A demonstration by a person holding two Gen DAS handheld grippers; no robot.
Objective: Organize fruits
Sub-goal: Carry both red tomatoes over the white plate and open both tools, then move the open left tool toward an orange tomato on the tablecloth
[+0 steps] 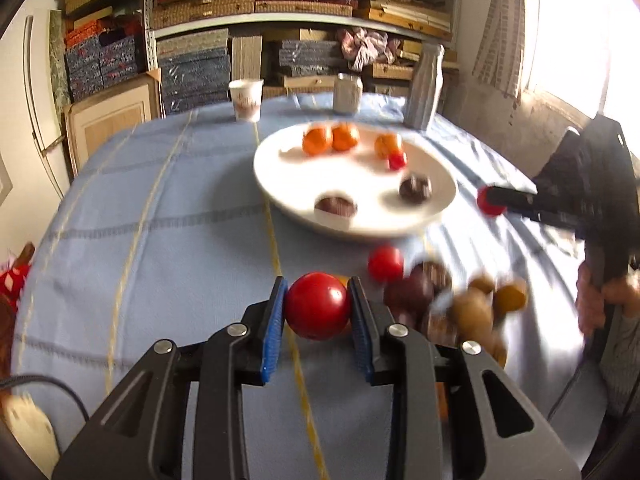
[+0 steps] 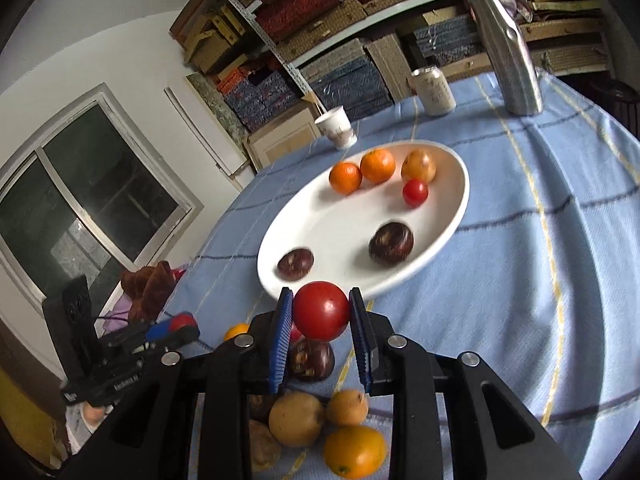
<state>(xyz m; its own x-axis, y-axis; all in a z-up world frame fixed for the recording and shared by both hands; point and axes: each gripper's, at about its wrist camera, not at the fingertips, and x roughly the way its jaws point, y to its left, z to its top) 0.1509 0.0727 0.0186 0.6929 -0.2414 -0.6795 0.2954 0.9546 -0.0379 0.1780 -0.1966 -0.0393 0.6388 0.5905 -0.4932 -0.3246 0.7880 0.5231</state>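
My left gripper (image 1: 317, 306) is shut on a red tomato (image 1: 317, 305) just above the blue cloth, short of the white plate (image 1: 280, 184). My right gripper (image 2: 320, 312) is shut on another red tomato (image 2: 321, 310), held above a fruit pile near the plate's (image 2: 452, 208) near rim. The plate holds oranges (image 2: 346, 177), a small tomato (image 2: 415, 192) and two dark plums (image 2: 391, 243). In the left wrist view the right gripper (image 1: 490, 200) shows at the plate's right with its tomato. In the right wrist view the left gripper (image 2: 176, 326) shows at lower left.
A loose pile of plums (image 2: 312, 360), yellowish fruits (image 2: 296, 418) and an orange (image 2: 354, 452) lies on the cloth below my right gripper. A paper cup (image 2: 338, 127), a can (image 2: 434, 92) and a metal bottle (image 2: 508, 52) stand beyond the plate. Shelves of boxes fill the back.
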